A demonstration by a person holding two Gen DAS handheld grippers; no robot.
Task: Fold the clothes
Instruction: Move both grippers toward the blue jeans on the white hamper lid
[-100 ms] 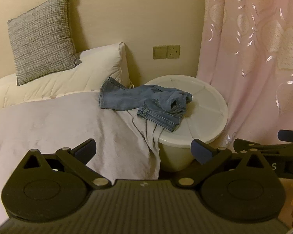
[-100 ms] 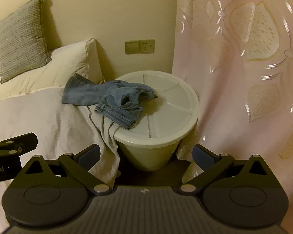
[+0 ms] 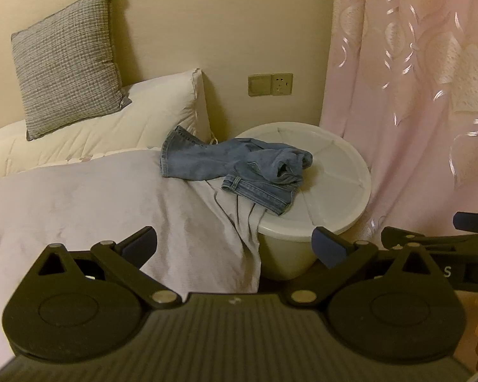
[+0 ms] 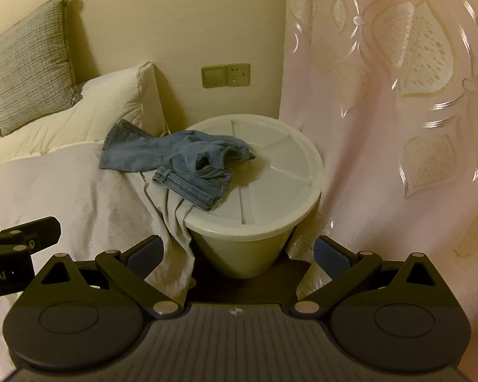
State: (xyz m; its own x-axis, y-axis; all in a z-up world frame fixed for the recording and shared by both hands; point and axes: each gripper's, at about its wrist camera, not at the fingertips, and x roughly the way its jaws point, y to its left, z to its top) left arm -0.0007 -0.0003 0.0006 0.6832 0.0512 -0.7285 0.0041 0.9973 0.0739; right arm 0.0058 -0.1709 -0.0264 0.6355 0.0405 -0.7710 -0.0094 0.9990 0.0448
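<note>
A crumpled pair of blue jeans (image 3: 239, 167) (image 4: 181, 162) lies half on the bed's grey cover (image 3: 79, 197) (image 4: 63, 191) and half on the lid of a round white bin (image 3: 334, 172) (image 4: 280, 172). My left gripper (image 3: 235, 245) is open and held well short of the jeans, with nothing between its fingers. My right gripper (image 4: 239, 251) is open too, in front of the bin and below the jeans. Each gripper shows at the edge of the other's view.
A white pillow (image 3: 111, 121) and a grey woven cushion (image 3: 67, 60) lean on the wall at the head of the bed. A pink patterned curtain (image 3: 414, 95) (image 4: 398, 111) hangs right of the bin. A switch and socket plate (image 3: 271, 84) sits on the wall.
</note>
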